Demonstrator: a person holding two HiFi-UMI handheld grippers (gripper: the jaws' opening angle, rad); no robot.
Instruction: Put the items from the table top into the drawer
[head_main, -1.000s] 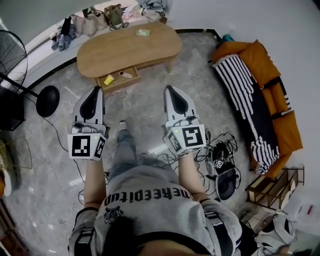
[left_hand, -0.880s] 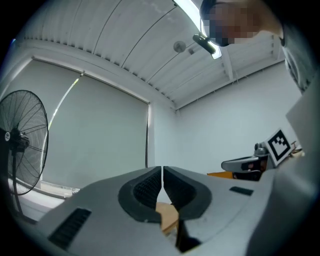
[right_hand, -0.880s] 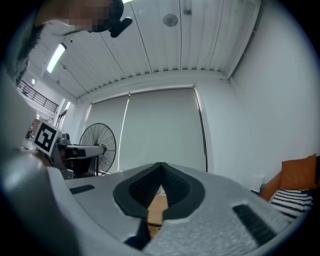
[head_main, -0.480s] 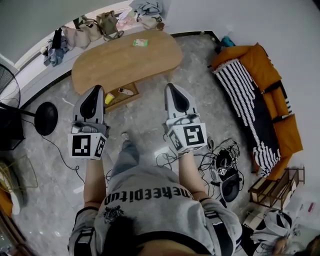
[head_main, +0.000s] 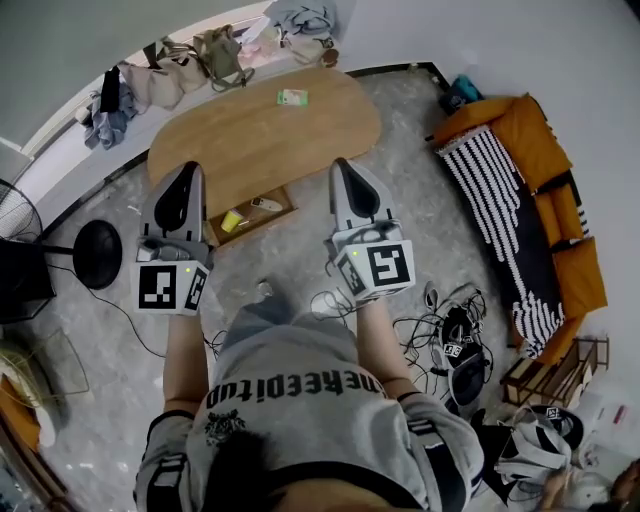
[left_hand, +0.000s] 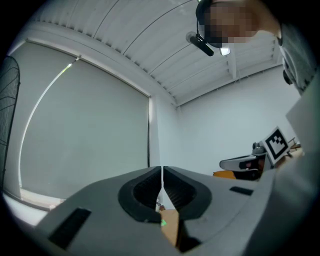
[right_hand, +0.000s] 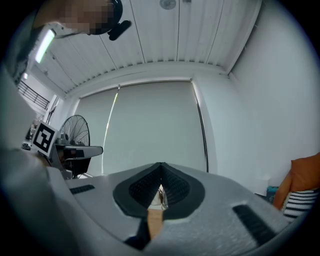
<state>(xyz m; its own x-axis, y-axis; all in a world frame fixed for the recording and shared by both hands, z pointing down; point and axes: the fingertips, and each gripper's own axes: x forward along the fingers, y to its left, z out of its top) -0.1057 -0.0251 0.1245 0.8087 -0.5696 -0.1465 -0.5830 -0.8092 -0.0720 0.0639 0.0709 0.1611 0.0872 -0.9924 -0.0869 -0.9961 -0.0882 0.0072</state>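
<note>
Packet (head_main: 292, 97); small, flat, green and white

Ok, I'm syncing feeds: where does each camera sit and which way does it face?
Head view: on the person's head, looking steeply down at table, open drawer, floor; shows torso, forearms, left tool, right tool.
Left gripper view: on the left tool, facing forward at the blind; its shut jaws show.
Right gripper view: on the right tool, facing that blind; shut jaws show.
Shared: each gripper view catches the other tool.
</note>
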